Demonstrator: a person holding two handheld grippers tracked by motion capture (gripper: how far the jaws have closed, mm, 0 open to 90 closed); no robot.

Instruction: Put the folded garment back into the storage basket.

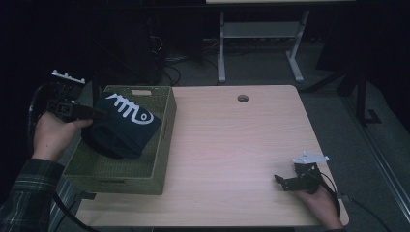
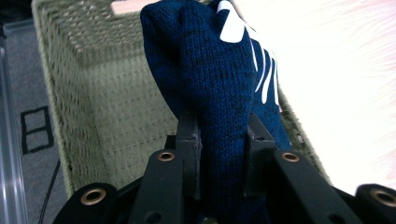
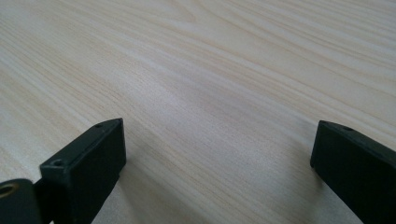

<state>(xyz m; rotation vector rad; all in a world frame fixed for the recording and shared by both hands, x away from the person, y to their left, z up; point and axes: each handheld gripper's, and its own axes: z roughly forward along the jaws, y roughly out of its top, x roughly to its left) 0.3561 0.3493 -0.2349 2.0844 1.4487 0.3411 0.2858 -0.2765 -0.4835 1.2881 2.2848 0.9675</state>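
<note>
Nearest the person, the right gripper (image 1: 285, 182) is lying low at the front right corner of the wooden table (image 1: 232, 145), held in the right hand (image 1: 319, 203); in the right gripper view its two black jaws are standing wide apart over bare pale wood, gripping nothing. On the other side, a plaid sleeve (image 1: 24, 193) is leading up to the left hand (image 1: 51, 133), which is holding the left gripper (image 1: 96, 113) at the left wall of a woven olive-green basket (image 1: 145, 181) sitting on the table's left part. The left gripper's jaws are pressing in on a fold of a dark navy knitted garment (image 1: 121, 130), pinching the cloth from both sides in the left gripper view, where the knit (image 2: 210, 84) is bunching up between the black fingers (image 2: 187, 140). The garment is carrying a white fish-skeleton print (image 1: 131, 108) and is hanging inside the basket, its bulk sitting over the basket's middle and its lower edge appearing to be near the basket floor. Farther off, a round cable hole (image 1: 242, 98) is showing near the table's far edge, and beyond it the white legs of another desk (image 1: 221, 48) are standing on the dark floor.
</note>
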